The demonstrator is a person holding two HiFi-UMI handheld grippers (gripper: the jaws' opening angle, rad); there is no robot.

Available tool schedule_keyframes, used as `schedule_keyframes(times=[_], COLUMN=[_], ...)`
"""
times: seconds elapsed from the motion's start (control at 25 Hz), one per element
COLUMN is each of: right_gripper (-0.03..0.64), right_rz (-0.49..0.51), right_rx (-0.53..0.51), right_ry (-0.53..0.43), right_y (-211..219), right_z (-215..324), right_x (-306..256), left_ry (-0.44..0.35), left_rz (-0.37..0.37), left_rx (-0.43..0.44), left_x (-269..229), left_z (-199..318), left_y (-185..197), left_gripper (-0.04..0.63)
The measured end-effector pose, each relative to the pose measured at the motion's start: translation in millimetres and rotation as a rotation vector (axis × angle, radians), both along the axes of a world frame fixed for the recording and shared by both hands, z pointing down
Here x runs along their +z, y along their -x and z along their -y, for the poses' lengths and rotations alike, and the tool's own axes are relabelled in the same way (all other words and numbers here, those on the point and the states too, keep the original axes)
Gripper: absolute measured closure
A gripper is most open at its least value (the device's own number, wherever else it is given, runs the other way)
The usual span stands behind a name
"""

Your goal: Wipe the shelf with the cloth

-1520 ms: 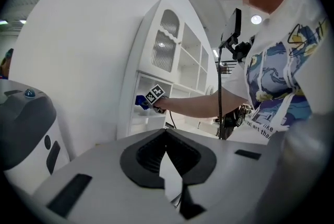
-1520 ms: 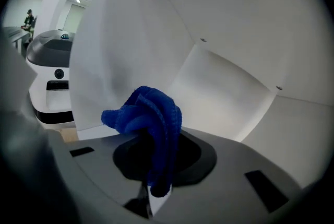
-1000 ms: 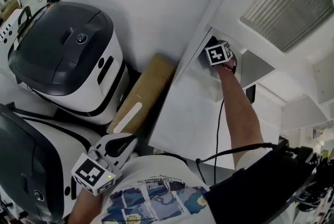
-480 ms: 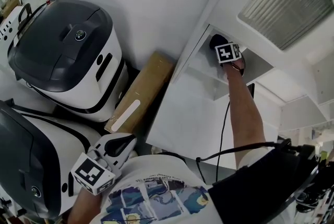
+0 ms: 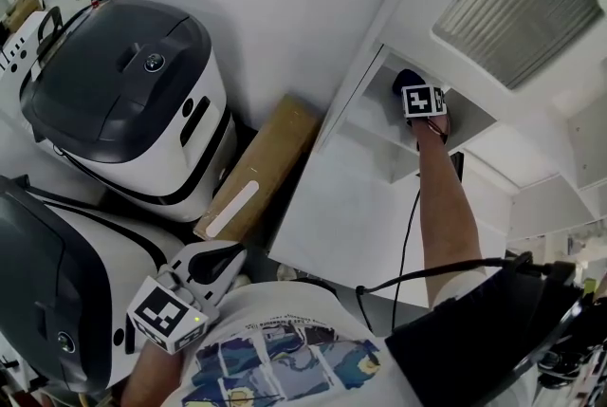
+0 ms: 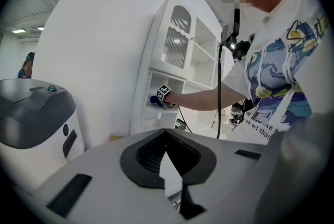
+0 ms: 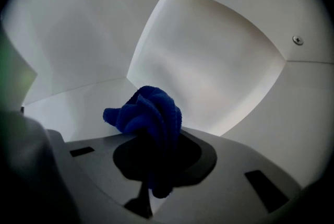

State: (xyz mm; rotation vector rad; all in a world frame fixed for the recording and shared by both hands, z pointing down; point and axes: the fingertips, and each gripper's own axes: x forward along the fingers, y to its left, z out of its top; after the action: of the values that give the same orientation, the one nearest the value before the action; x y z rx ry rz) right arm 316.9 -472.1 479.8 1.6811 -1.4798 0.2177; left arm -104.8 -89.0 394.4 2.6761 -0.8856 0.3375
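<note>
A crumpled blue cloth (image 7: 148, 113) is clamped in my right gripper (image 7: 156, 150), which is shut on it inside a white cabinet compartment. The cloth bunches out past the jaws, just above the white shelf floor (image 7: 68, 105); I cannot tell whether it touches. In the head view the right gripper (image 5: 411, 88) reaches into the shelf opening (image 5: 379, 116), with the cloth (image 5: 407, 79) at its tip. My left gripper (image 5: 230, 256) hangs low by the person's shirt, away from the shelf. Its jaws are shut with nothing between them (image 6: 166, 134).
Two large white and dark-grey machines (image 5: 133, 101) (image 5: 47, 301) stand left of the cabinet. A cardboard box (image 5: 256, 173) leans between them and the cabinet side. A ribbed glass door (image 5: 512, 2) is above the shelf. A black cable (image 5: 406, 234) trails along the right arm.
The right gripper has carried the cloth rightward along the shelf, further into the compartment. The left gripper has stayed put.
</note>
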Motion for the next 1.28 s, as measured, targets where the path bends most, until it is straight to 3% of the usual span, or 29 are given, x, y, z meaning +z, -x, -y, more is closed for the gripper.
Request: schedule_keyframes(times=[0.28, 0.52, 0.84, 1.28], right_gripper=[0.551, 0.551, 0.551, 0.551], right_rz=[0.054, 0.038, -0.050, -0.045], right_rx=[-0.164, -0.266, -0.251, -0.113], right_ry=[-0.052, -0.004, 0.038, 0.057], right_y=[76.7, 121.0, 97.2, 23.3], right_z=[-3.1, -5.9, -10.1, -40.4], right_x=[-17.8, -5.9, 8.3, 9.6], left_ry=[-0.011, -0.010, -0.006, -0.011], left_rz=[0.010, 0.011, 0.002, -0.009], left_rx=[0.011, 0.015, 0.016, 0.074], left_x=[-0.6, -2.8, 0.0, -0.1], left_z=[-6.4, -12.8, -16.0, -13.4], left_y=[-0.7, -1.9, -1.4, -17.9], left_gripper=[0.583, 0.583, 0.583, 0.583])
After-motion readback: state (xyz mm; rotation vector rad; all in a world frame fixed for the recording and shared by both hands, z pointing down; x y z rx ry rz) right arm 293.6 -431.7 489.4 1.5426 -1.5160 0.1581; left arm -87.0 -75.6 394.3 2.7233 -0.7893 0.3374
